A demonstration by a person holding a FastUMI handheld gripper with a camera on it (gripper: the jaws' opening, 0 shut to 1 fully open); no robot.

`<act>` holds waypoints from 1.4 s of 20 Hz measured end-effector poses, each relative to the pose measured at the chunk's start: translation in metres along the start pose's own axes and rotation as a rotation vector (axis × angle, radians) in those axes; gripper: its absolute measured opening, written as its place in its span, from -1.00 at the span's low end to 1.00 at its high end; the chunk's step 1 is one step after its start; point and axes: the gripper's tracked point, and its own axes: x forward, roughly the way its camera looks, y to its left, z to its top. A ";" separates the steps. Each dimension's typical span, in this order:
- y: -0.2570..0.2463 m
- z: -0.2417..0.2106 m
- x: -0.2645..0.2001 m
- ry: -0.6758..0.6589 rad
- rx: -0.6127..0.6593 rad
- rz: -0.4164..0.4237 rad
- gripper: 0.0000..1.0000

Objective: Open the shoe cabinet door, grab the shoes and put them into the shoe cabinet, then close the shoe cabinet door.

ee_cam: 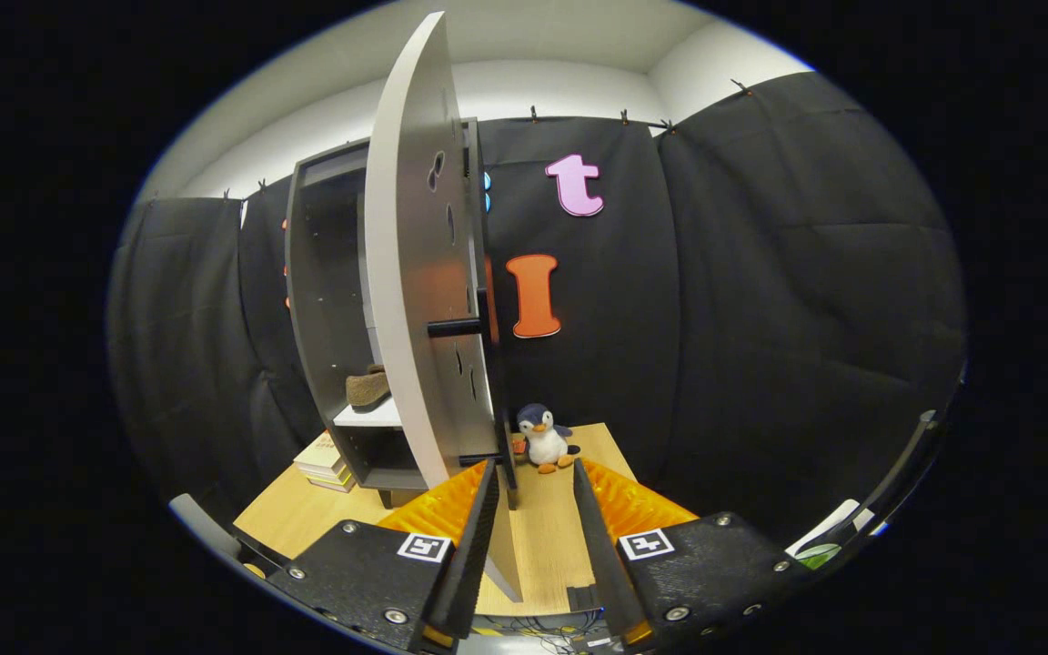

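i hold the claw open, with the lower edge of the open shoe cabinet door between its fingers. a brown shoe sits on a shelf inside the shoe cabinet. a toy penguin stands on the surface just beyond the fingers.

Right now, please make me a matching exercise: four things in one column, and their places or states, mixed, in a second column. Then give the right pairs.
Things:
1. shoe
2. penguin
3. books
4. door

Places or states:
A. stacked on the table beside the cabinet base
B. swung open, its lower edge between the fingers of the open gripper
C. on a white shelf inside the cabinet
D. upright on the table, just beyond the fingers

Pairs: 1-C, 2-D, 3-A, 4-B
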 end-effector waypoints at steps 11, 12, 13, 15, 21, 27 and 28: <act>0.006 -0.004 0.001 -0.002 -0.033 0.073 0.09; 0.007 -0.005 0.000 -0.001 -0.038 0.080 0.09; 0.008 -0.005 0.000 -0.004 -0.040 0.088 0.09; 0.015 -0.004 0.000 -0.004 -0.041 0.111 0.09; 0.029 -0.005 0.000 -0.008 -0.069 0.180 0.09; 0.046 -0.007 0.000 -0.005 -0.080 0.266 0.09; 0.049 -0.007 -0.001 -0.005 -0.080 0.280 0.09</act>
